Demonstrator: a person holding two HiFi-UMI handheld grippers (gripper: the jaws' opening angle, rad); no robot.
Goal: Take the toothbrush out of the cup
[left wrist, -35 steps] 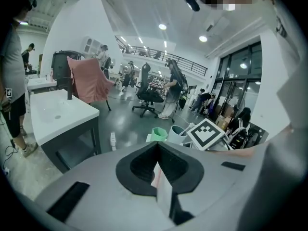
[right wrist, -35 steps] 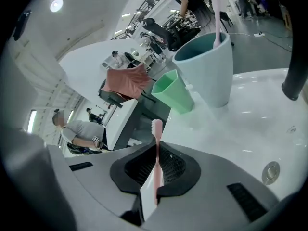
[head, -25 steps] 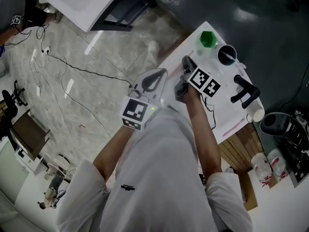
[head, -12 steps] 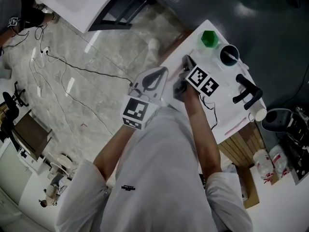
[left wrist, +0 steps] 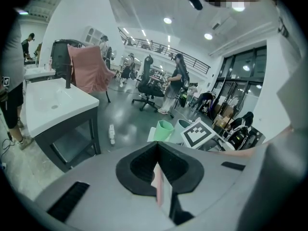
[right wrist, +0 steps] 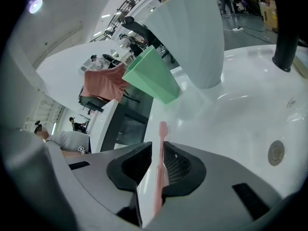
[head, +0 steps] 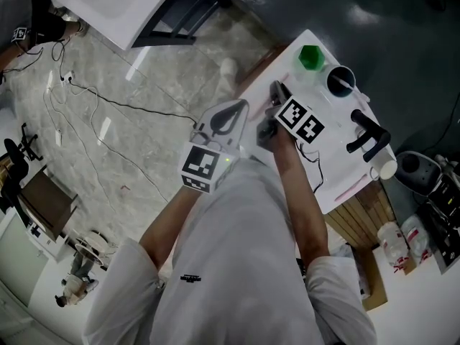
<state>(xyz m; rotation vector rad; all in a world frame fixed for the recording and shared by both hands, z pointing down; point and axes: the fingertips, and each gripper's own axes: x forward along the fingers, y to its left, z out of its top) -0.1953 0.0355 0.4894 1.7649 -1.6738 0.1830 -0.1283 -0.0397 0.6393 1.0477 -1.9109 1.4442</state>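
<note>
Currently, the right gripper (right wrist: pixel 154 153) is standing with its jaws apart around the toothbrush (right wrist: pixel 161 143). The jaws have just been opening, and a gap is showing on one side of the pink handle, so the pads are no longer clamping it.

The toothbrush is lying outside both cups, low over the sink top (right wrist: pixel 231 119). Whether it is resting on that surface cannot be told. Its long axis is running along the line the gripper is pointing. One end is projecting ahead of the jaw tips toward the green cup (right wrist: pixel 151 76), and the white cup (right wrist: pixel 192 32) is standing just beside that one, further on.

Because handle and jaws are lying parallel, the coming move is probably turning on a straight pull back along that axis. A sideways shift would likely be dragging or rolling the toothbrush.

The left gripper (left wrist: pixel 157 146) is hanging with its jaws closed together and nothing visibly held. It is off to the left of the sink top and well apart from the toothbrush, so the right hand is the nearer one.
</note>
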